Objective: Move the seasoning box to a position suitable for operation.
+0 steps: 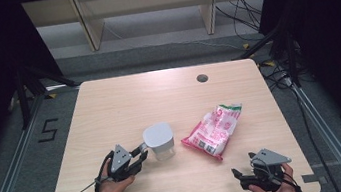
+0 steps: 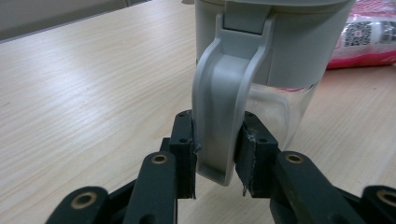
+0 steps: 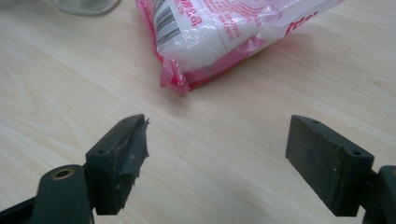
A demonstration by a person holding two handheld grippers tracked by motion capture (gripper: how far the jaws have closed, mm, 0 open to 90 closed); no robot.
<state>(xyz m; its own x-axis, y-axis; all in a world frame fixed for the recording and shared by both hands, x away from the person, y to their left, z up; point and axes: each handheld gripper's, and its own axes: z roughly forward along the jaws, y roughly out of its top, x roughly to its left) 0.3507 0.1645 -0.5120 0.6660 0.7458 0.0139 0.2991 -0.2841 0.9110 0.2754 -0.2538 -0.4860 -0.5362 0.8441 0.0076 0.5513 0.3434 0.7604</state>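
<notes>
The light wooden bench carries a lidded jug near its centre. The left gripper jaws clamp the jug's handle. The right gripper jaws stand wide, empty, short of the pink bag. Risk: the low grip may let the jug swing if lifted.

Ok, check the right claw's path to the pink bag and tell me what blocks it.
Nothing visible does. The right claw is open, with bare table between it and the bag. The jug stands left of the bag, off that path.
</notes>
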